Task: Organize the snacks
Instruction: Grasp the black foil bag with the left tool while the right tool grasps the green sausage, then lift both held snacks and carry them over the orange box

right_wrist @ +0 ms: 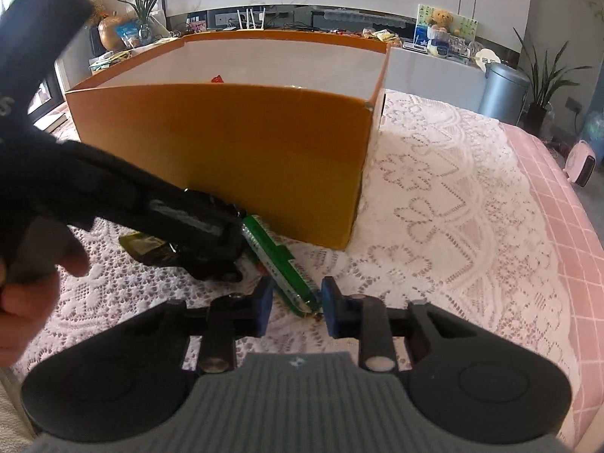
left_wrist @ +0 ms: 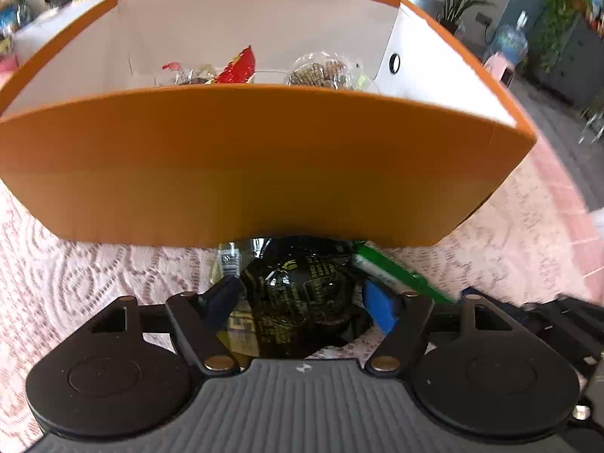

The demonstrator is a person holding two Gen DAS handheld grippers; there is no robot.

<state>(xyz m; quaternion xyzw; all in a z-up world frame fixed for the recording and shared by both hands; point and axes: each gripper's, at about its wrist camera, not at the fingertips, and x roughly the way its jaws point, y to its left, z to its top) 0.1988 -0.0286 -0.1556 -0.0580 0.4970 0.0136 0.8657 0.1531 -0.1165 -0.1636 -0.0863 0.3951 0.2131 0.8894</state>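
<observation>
Dark snack packet [left_wrist: 298, 298]: glossy, gold print, between wide-open left gripper [left_wrist: 302, 302] jaws.
Green snack stick [right_wrist: 281, 264]: long, end pinched by right gripper [right_wrist: 295, 307].

Two snack packets [right_wrist: 281, 264] on tablecloth [right_wrist: 453, 207] before box [right_wrist: 226, 151]

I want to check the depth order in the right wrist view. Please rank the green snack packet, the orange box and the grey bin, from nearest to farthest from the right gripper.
1. Green snack packet: its end sits between the right gripper fingers.
2. Orange box: behind the packet, centre-left.
3. Grey bin: beyond the table, upper right.
</observation>
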